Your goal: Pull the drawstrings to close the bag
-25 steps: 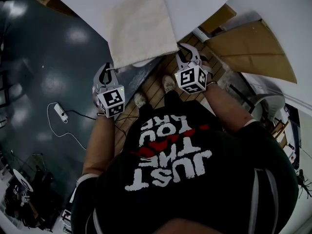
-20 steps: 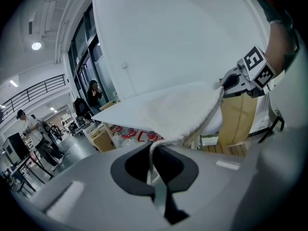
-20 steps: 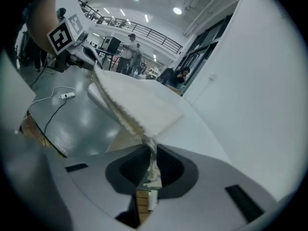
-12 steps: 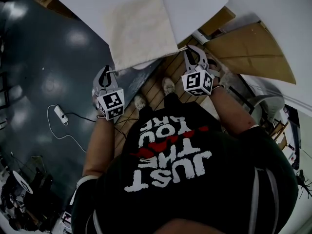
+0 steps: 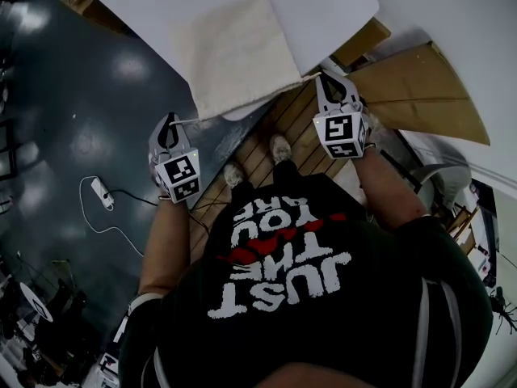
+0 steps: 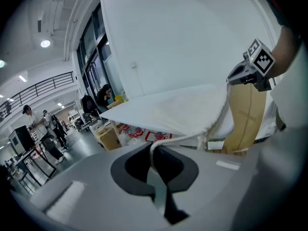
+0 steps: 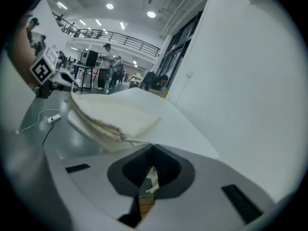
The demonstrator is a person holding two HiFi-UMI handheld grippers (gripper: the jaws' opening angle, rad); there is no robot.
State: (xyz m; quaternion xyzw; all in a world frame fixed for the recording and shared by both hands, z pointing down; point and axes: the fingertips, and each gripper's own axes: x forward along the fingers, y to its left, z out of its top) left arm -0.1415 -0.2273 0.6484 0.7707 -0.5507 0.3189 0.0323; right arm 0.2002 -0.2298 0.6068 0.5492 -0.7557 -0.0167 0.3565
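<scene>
As R gripper (image 5: 329, 78) tilts down, jaws just closed on drawstring (image 7: 133, 141).

The end of the left drawstring (image 6: 179, 139) vanished between the closed jaws of your left hand-held gripper (image 6: 153, 150), so how much lay past them could not be told. The right drawstring (image 7: 133, 140) ran into your right hand-held gripper (image 7: 148, 177), whose jaws had just been closing on it. Only a pale scrap showed there. The far side of the desk (image 5: 323, 6) was cut off by the head view's top edge.
</scene>
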